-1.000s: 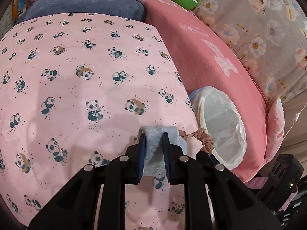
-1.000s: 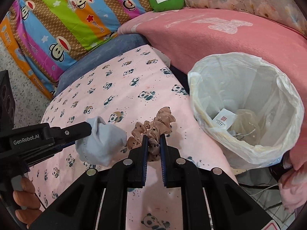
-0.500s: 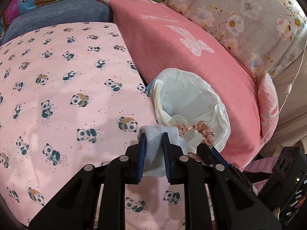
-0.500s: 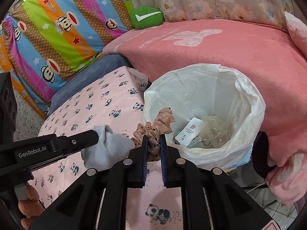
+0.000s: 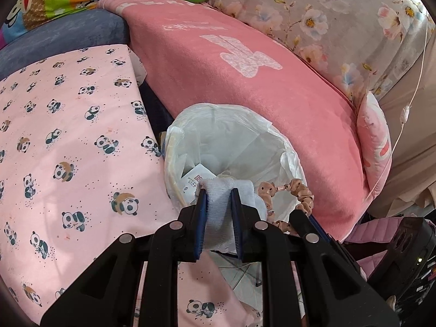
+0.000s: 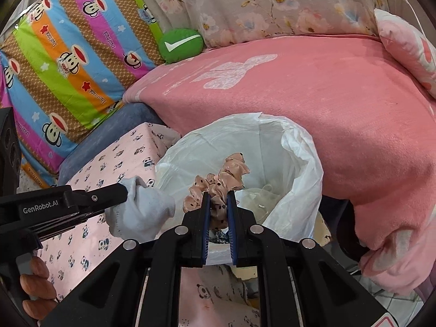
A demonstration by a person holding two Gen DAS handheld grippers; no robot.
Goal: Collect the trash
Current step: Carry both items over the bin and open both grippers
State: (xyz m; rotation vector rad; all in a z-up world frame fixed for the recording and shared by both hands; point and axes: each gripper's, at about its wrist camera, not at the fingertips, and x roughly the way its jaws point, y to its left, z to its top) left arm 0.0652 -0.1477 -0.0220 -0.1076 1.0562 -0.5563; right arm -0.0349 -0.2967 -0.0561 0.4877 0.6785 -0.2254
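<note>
My left gripper [image 5: 218,192] is shut on a pale blue-grey sock [image 5: 219,207] and holds it over the near rim of a bin lined with a white bag [image 5: 283,141]. My right gripper [image 6: 218,194] is shut on a pink dotted scrunchie [image 6: 218,179] and holds it above the bag's opening [image 6: 302,141]. The sock [image 6: 141,209] and the left gripper's arm [image 6: 62,204] show at the left of the right wrist view. The scrunchie [image 5: 297,193] shows to the right of the sock in the left wrist view. Paper scraps [image 5: 194,179] lie inside the bag.
A table with a pink panda cloth [image 5: 68,147] lies left of the bin. A pink blanket [image 6: 340,103] covers the sofa behind it. A green cushion [image 6: 179,45] and a striped monkey pillow [image 6: 68,54] sit at the back. A pink pillow [image 5: 374,141] is at right.
Both grippers have moved right from over the panda cloth to over the bin, carrying the sock and the scrunchie. The bin now sits directly in front of both.
</note>
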